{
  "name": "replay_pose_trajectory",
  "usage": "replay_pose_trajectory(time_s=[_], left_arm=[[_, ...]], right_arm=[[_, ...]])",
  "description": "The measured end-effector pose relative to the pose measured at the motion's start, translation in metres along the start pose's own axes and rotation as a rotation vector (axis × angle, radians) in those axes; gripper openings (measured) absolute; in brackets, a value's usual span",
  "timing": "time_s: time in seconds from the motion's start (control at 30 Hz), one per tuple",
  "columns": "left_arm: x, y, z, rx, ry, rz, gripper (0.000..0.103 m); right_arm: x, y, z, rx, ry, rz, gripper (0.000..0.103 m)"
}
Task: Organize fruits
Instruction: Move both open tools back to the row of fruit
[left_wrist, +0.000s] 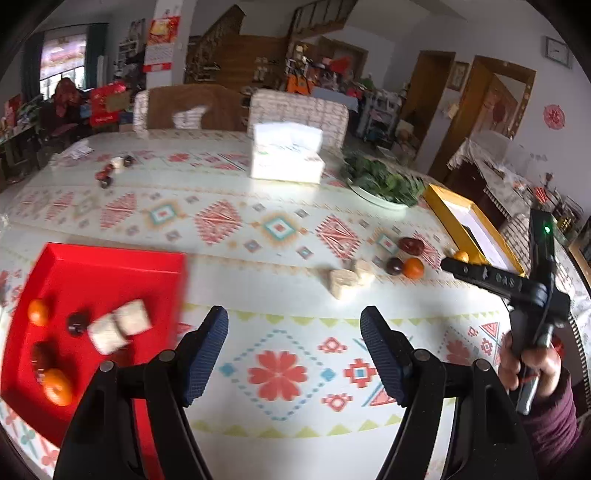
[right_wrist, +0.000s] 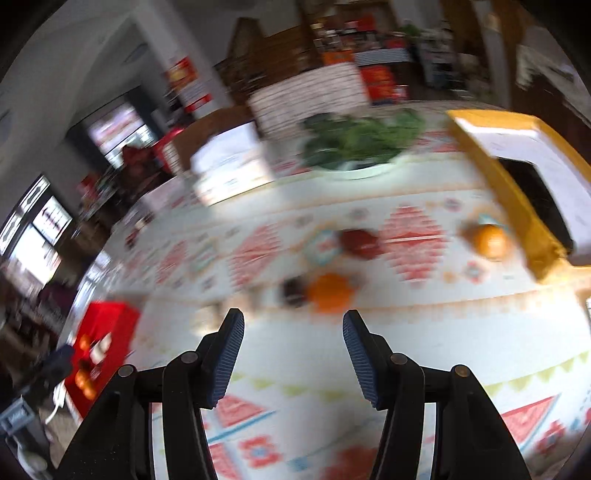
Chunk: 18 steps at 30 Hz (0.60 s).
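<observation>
A red tray (left_wrist: 110, 266) lies at the left and holds two oranges (left_wrist: 57, 386), dark fruits (left_wrist: 77, 323) and two beige blocks (left_wrist: 120, 325). My left gripper (left_wrist: 293, 317) is open over bare tablecloth beside the tray, with nothing between its fingers. Further right on the cloth lie beige pieces (left_wrist: 347, 280), a dark fruit (left_wrist: 394, 265), an orange (left_wrist: 413, 267) and a dark red fruit (left_wrist: 410, 245). The blurred right wrist view has my right gripper (right_wrist: 293, 321) open and empty just short of that orange (right_wrist: 330, 291) and dark fruit (right_wrist: 293, 291). Another orange (right_wrist: 489, 240) sits by the yellow box.
A tissue box (left_wrist: 286, 155), a plate of greens (left_wrist: 384, 181) and a yellow box (left_wrist: 469, 225) stand on the far and right side of the table. A hand in a purple sleeve (left_wrist: 532, 362) grips the other tool at the right edge. Chairs stand behind the table.
</observation>
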<state>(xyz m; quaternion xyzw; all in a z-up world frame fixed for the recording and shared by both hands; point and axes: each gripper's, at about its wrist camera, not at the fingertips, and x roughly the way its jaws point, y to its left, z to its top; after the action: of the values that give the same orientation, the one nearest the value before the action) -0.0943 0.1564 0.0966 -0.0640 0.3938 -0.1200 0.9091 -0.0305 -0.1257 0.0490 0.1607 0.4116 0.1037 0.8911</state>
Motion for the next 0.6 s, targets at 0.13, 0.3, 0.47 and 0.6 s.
replay_pose_trajectory(time_s=[0.13,0.3,0.47,0.6], left_arm=[[0.018,-0.013,-0.001,0.015,0.028,-0.008,0.074],[0.049,-0.023,-0.002,0.033,0.074,0.002,0.074],[0.079,-0.025,0.000,0.030,0.105,-0.004,0.074],[0.104,-0.030,0.003,0.035,0.118,-0.031,0.074]], right_arm=[[0.012,-0.034,0.010,0.059,0.010,-0.028,0.061],[0.035,-0.033,0.014,-0.039,0.040,-0.058,0.061],[0.047,-0.012,0.009,-0.237,0.039,-0.116,0.061],[0.053,-0.001,0.011,-0.320,0.049,-0.122,0.061]])
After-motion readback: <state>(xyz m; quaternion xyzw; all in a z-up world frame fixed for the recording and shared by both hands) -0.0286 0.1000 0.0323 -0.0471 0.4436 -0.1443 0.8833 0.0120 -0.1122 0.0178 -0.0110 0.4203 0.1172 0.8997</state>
